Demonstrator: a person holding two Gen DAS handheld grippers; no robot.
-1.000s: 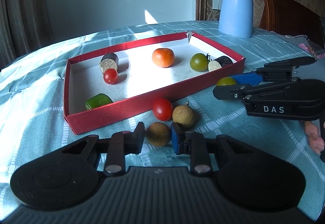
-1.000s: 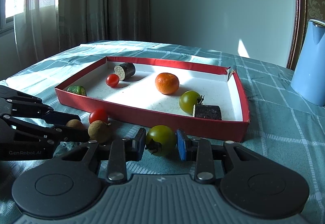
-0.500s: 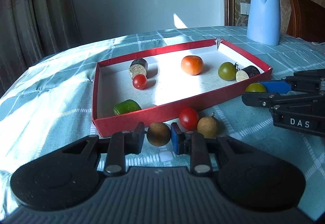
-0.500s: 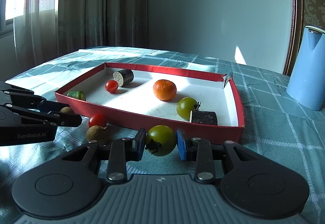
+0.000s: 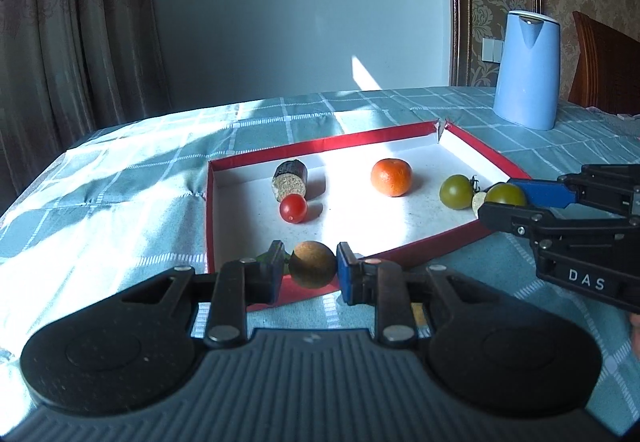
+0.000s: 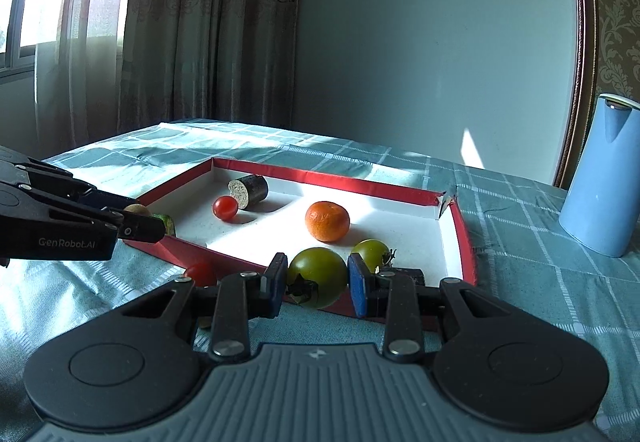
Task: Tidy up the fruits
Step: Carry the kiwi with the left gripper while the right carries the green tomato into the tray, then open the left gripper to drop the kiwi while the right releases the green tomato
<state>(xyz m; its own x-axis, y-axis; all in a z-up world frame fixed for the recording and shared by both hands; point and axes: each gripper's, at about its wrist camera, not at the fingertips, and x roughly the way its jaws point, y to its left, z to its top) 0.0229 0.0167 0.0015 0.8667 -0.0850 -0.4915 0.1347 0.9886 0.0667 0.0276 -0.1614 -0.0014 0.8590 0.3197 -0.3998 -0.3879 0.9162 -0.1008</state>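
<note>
My left gripper (image 5: 311, 269) is shut on a round brown fruit (image 5: 312, 269), held above the near wall of the red tray (image 5: 404, 250). My right gripper (image 6: 317, 278) is shut on a green tomato (image 6: 317, 277) over the tray's front edge; it also shows in the left wrist view (image 5: 505, 194). Inside the tray lie an orange (image 5: 391, 177), a red cherry tomato (image 5: 293, 208), a green tomato (image 5: 456, 191), a dark cut cylinder (image 5: 289, 177) and a green piece (image 6: 167, 222). A red tomato (image 6: 200, 274) sits on the cloth outside the tray.
A light blue kettle (image 5: 526, 69) stands at the back right on the teal checked tablecloth (image 5: 120, 177). A wooden chair back (image 5: 604, 69) is behind it. Curtains (image 6: 180, 21) hang beyond the table's far left edge.
The left gripper rose with the brown fruit from the cloth to above the tray's near wall. The right gripper lifted slightly with the green tomato. The loose fruits dropped out of the left view.
</note>
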